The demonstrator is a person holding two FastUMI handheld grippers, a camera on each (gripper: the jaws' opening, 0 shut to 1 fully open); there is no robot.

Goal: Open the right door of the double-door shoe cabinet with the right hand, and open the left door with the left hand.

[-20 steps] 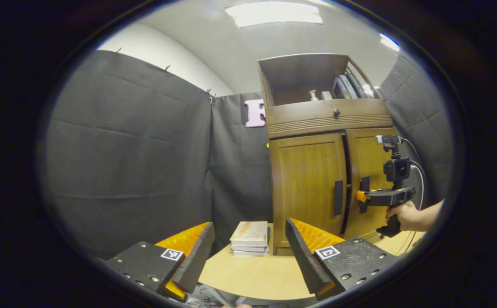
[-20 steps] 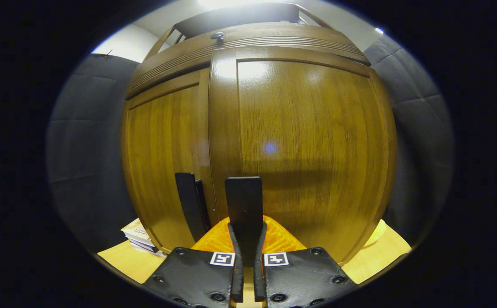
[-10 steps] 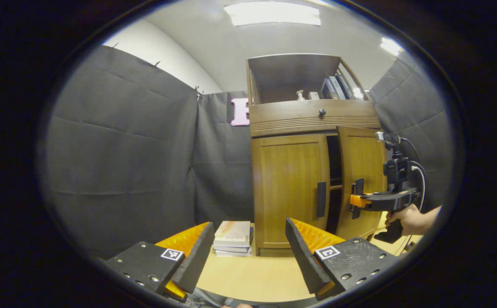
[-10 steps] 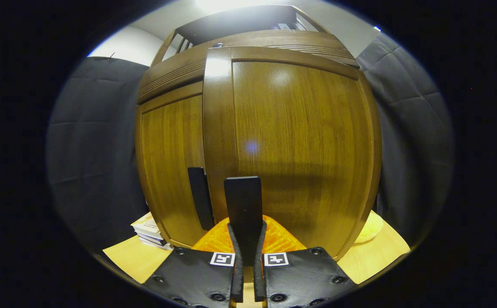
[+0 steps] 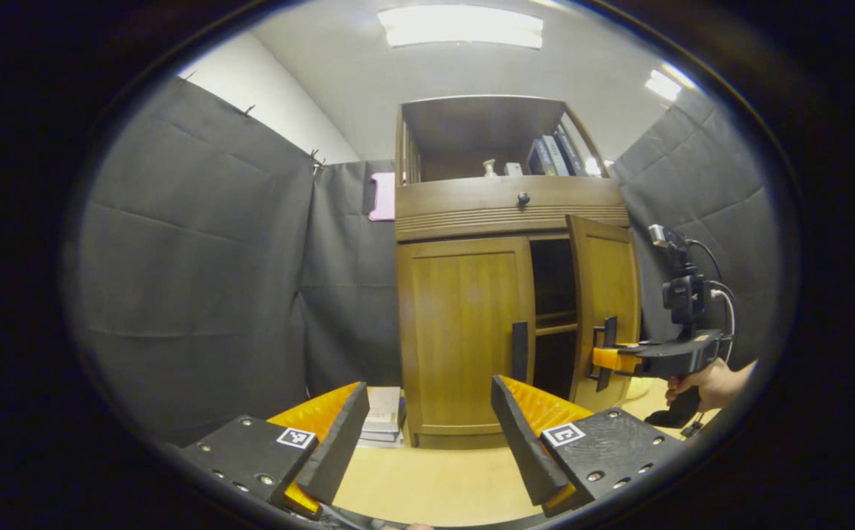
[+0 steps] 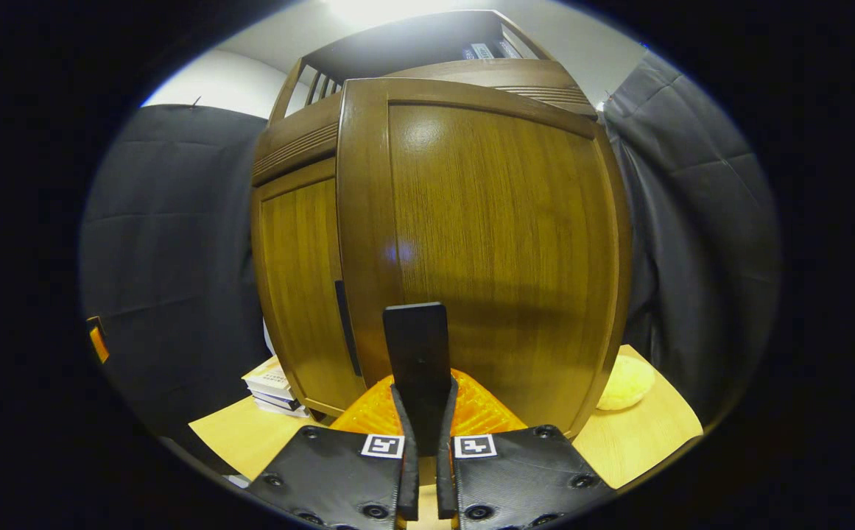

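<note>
With the right gripper [image 6: 421,412] clamped on the flat black handle [image 6: 417,346] of the right brown wooden door [image 6: 501,243], the door is best swung along its hinge arc, while the left gripper [image 5: 427,434], jaws apart, is kept ready for the shut left door [image 5: 464,338].

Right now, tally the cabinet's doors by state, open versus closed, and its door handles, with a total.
Open doors: 1, the right door
Closed doors: 1, the left door
Door handles: 2, the left handle and the right handle, gripped by the right gripper
Total: 4
</note>
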